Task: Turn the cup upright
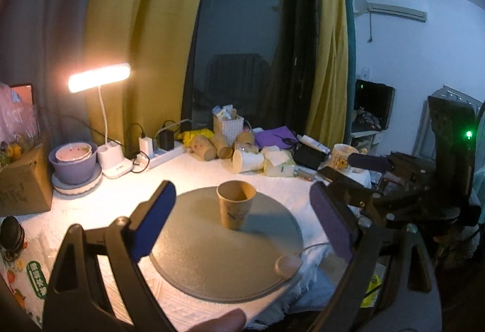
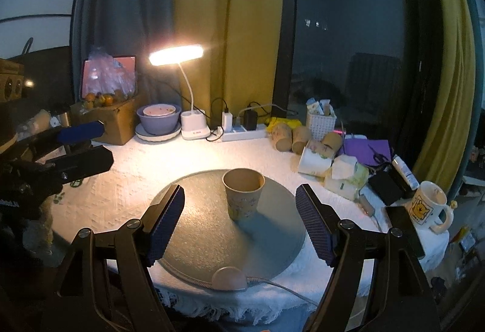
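A brown paper cup [image 1: 235, 204] stands upright, mouth up, on a round grey mat [image 1: 194, 259]; it also shows in the right wrist view [image 2: 243, 193] on the same mat [image 2: 197, 229]. My left gripper [image 1: 242, 218] is open and empty, its blue pads well apart on either side of the cup, short of it. My right gripper [image 2: 240, 223] is open and empty, just in front of the cup. The right gripper shows at the right of the left wrist view [image 1: 371, 164]; the left gripper shows at the left of the right wrist view [image 2: 81, 144].
A lit desk lamp [image 2: 175, 56], stacked bowls [image 2: 158, 120], a power strip [image 2: 242, 132], several paper cups lying on their sides [image 2: 291, 138], a white basket [image 2: 320, 121], tissue packs and a cartoon mug [image 2: 429, 204] ring the white-clothed table. A cardboard box [image 1: 21, 180] sits at left.
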The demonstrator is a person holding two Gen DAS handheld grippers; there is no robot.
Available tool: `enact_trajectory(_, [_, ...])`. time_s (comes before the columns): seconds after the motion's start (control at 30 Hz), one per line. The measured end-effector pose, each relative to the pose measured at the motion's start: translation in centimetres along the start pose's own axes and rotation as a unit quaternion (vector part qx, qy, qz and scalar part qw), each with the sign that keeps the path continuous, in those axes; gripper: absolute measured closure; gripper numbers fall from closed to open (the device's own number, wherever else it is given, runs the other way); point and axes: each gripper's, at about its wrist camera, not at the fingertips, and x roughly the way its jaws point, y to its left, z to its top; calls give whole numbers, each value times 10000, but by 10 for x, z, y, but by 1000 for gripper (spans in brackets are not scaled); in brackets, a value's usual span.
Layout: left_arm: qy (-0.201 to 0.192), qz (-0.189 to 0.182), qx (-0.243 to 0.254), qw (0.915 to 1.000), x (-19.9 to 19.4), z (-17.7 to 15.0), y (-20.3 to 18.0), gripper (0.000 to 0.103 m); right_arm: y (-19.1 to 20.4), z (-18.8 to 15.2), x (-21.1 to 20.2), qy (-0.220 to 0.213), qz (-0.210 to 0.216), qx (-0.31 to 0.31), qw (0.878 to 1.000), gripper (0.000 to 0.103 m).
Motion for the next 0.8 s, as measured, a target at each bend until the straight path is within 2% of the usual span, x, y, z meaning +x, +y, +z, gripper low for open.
enact_trajectory(0.4, [-422,166,98,9989,-27,12,-6,12,9,15,-29,-306,-71,-5,9995,24])
enact_trajectory(0.67, [-369,515,-136,9979,-27,14,6,12,7,16,-33,-332,-163,66,9993,24])
enact_trajectory(0.8, [-360,531,-161,9978,-27,13,7,12,8,15,-30,-297,-137,67,9994,24])
